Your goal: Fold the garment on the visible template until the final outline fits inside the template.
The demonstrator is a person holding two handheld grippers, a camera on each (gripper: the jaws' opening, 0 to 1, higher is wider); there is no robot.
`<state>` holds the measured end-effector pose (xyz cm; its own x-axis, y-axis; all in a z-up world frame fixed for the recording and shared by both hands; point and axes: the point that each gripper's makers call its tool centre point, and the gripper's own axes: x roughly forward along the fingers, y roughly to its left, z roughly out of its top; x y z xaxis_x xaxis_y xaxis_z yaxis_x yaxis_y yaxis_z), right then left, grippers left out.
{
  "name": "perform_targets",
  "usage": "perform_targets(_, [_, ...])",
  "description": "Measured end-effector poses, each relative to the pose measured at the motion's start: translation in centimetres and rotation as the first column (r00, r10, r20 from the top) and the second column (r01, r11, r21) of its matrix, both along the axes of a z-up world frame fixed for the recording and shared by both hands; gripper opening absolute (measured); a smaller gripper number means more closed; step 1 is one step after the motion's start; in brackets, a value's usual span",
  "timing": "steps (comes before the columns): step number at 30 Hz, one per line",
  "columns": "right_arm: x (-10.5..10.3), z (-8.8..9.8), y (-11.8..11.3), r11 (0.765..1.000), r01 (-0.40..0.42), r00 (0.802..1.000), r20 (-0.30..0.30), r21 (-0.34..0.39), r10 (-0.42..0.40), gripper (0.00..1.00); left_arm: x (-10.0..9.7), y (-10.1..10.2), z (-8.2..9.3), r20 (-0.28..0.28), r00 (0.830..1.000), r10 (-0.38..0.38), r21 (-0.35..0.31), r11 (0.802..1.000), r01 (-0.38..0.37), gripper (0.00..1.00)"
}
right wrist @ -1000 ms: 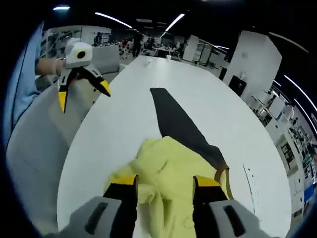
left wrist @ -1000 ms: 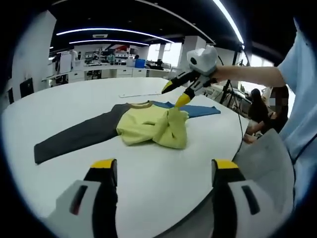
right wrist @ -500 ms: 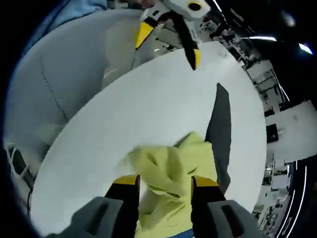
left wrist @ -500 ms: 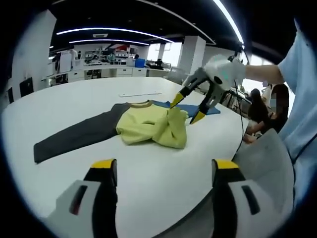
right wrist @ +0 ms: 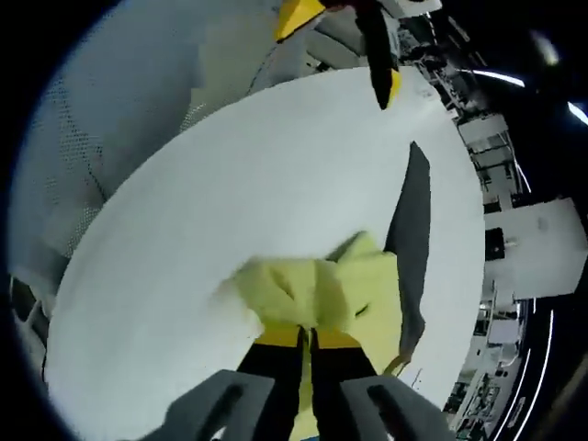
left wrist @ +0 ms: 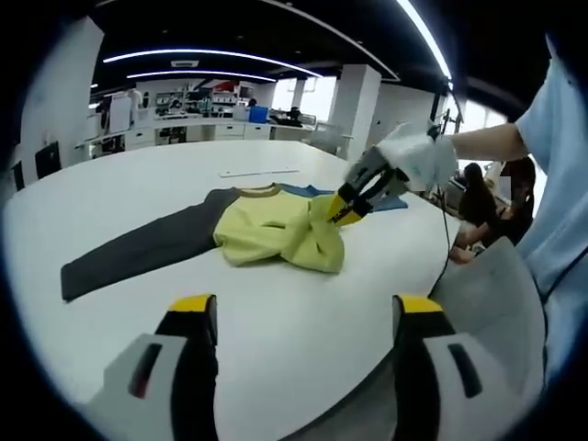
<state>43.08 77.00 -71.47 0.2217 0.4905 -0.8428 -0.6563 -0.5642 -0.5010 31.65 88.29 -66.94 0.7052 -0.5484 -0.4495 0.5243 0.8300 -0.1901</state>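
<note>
A long-sleeved garment lies on the round white table. Its yellow body is bunched up at the right end, a dark grey sleeve stretches left and a blue sleeve pokes out behind. My right gripper comes in from the right and is shut on the raised yellow fold. In the right gripper view its jaws pinch the yellow fabric, with the grey sleeve beyond. My left gripper hovers open over bare table, well short of the garment, and appears open at the top.
A thin pale strip lies on the table behind the garment. The table's curved edge runs close by on the right, where a person in a light blue shirt stands. Other people sit further back.
My right gripper has dropped from open above the garment onto the bunched yellow fold and shut on it. The left gripper has stayed put and open.
</note>
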Motion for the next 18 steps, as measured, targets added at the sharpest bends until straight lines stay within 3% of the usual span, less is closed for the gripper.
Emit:
perform_targets(4, [1.0,1.9,0.8,0.99,0.106,0.993,-0.056,0.089,-0.102,0.0,0.0,-0.1,-0.1,-0.003,1.0,-0.005,0.002,1.0,0.005,0.75])
perform_targets(8, [2.5,3.7,1.6,0.965,0.205,0.975,-0.125,0.166,-0.186,0.0,0.0,-0.2,-0.2,-0.01,1.0,-0.011,0.002,1.0,0.011,0.75])
perform_targets(15, [5.6,5.7,2.5,0.907,0.348,0.93,-0.208,0.238,-0.302,0.0,0.1,-0.3,-0.4,-0.015,1.0,-0.019,0.004,1.0,0.019,0.75])
perform_targets(18, [7.5,6.8,2.7,0.866,0.419,0.901,-0.247,0.273,-0.357,0.0,0.3,-0.3,-0.4,-0.014,1.0,-0.022,0.004,1.0,0.022,0.74])
